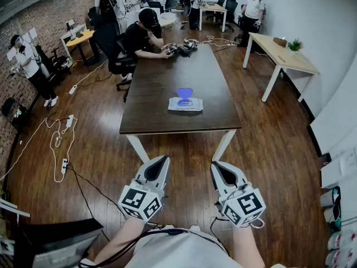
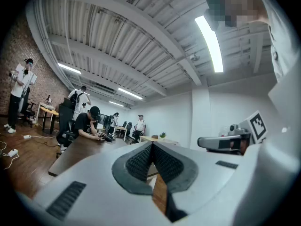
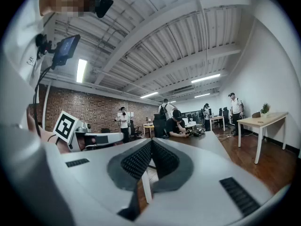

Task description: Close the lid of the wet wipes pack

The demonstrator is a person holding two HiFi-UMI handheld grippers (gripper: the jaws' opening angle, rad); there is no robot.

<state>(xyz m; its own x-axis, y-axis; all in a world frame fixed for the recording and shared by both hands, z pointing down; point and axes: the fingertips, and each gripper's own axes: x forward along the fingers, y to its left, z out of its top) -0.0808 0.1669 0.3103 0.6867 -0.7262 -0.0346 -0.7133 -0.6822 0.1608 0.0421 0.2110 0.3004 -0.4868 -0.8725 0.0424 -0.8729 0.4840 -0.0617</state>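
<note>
Wood floor [image 1: 268, 149]: fills most of the head view, with a white cable [image 1: 56, 141] and power strips looped at the left.

Dark surface [image 1: 167, 77]: long, on white legs, running away from the camera. A seated person [image 1: 146, 35] in black leans over its far end. Other people stand along the brick wall and at the back of the room.

Light desk [image 1: 281, 57]: against the right wall, carrying a small potted plant [image 1: 294, 44].

Left gripper [image 1: 164, 159]: held level over the floor, short of the surface's near edge. The left gripper view shows its ribbed pads meeting at the tip, closed, with nothing between them.

Right gripper [image 1: 215, 164]: beside the left gripper at about the same height, also level. Its jaws are closed tip to tip and hold nothing. Each gripper carries its marker cube at the rear, near the person's forearms.

Wet wipes pack [image 1: 185, 105]: lies flat on the surface, near the front edge and right of centre. It is well apart from both grippers and touches neither.

Lid [image 1: 184, 93]: blue-purple, standing raised above the pack's top, so the pack is open.
</note>
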